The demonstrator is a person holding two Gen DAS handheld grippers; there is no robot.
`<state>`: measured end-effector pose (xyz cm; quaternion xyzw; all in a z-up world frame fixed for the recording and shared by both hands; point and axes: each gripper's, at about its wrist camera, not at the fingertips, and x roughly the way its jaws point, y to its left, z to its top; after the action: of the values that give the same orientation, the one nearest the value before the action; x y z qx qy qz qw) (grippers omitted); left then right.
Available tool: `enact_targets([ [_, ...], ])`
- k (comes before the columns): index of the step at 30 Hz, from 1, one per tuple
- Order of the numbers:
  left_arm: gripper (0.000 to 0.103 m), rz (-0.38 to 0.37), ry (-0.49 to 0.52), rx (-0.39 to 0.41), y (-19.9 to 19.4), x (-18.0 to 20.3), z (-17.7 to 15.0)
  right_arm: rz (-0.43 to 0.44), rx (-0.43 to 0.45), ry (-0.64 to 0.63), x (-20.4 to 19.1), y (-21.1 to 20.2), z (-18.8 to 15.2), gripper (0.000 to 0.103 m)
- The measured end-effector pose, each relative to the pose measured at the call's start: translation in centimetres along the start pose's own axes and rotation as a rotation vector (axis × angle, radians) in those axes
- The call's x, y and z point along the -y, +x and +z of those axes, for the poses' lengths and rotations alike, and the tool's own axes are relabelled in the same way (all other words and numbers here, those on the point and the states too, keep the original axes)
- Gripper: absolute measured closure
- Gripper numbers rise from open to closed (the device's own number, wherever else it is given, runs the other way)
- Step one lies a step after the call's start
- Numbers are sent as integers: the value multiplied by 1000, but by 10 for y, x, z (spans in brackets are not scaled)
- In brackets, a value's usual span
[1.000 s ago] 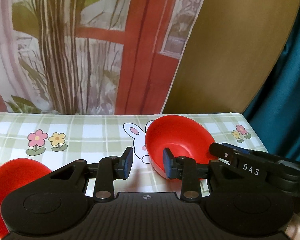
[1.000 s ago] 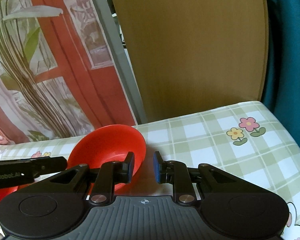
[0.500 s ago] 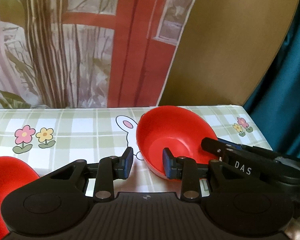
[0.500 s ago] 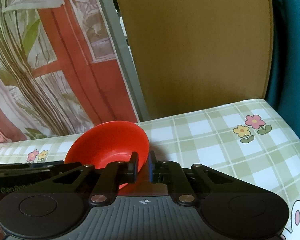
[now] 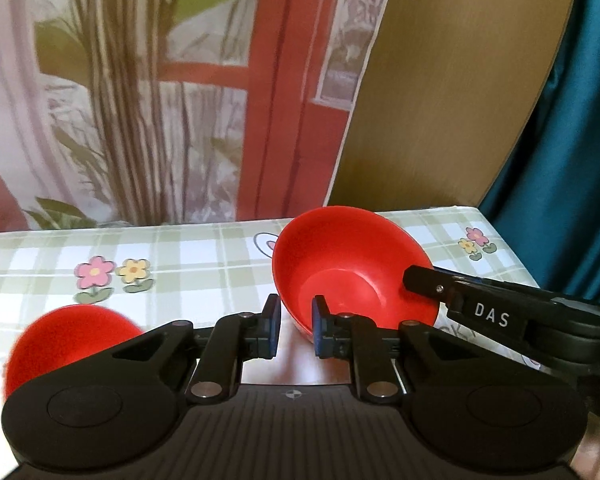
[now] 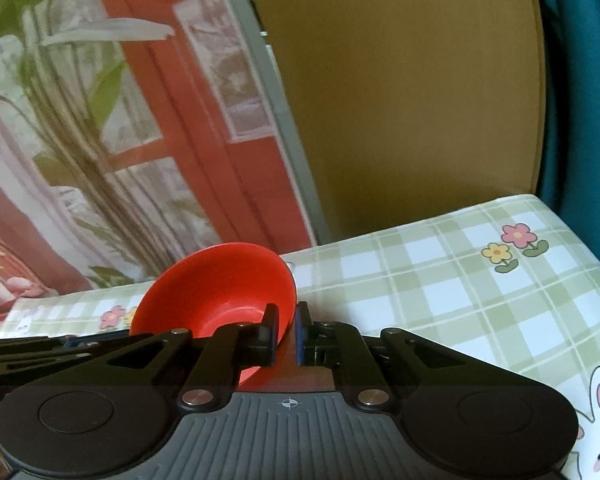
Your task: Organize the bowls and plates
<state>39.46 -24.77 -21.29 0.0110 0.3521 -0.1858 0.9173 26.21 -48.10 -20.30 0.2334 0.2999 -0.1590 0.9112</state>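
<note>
A red bowl (image 5: pixel 352 264) hangs tilted above the checked tablecloth, its hollow facing my left wrist camera. My right gripper (image 6: pixel 286 334) is shut on that red bowl (image 6: pixel 220 292), pinching its right rim; in the left wrist view it (image 5: pixel 424 282) comes in from the right. My left gripper (image 5: pixel 296 326) is open, its right finger just in front of the bowl's lower wall, nothing between its pads. A second red bowl (image 5: pixel 72 336) sits on the cloth at the lower left, partly hidden behind the left gripper's body.
The table (image 6: pixel 440 280) wears a green-and-white checked cloth with flower and rabbit prints; its right edge drops off beside a teal curtain (image 5: pixel 572 140). A brown board (image 6: pixel 400 100) and a printed backdrop (image 5: pixel 140 100) stand right behind the table.
My right gripper has shut on the bowl's rim and lifted it, tipping it toward the left camera. The left gripper stayed open and shifted slightly.
</note>
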Motion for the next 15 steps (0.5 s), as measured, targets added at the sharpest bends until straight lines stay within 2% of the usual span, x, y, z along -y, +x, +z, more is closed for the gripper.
enact_targets([
  [15, 86, 33, -42, 46, -80, -36, -17, 81, -2, -80, -74, -34, -7, 95],
])
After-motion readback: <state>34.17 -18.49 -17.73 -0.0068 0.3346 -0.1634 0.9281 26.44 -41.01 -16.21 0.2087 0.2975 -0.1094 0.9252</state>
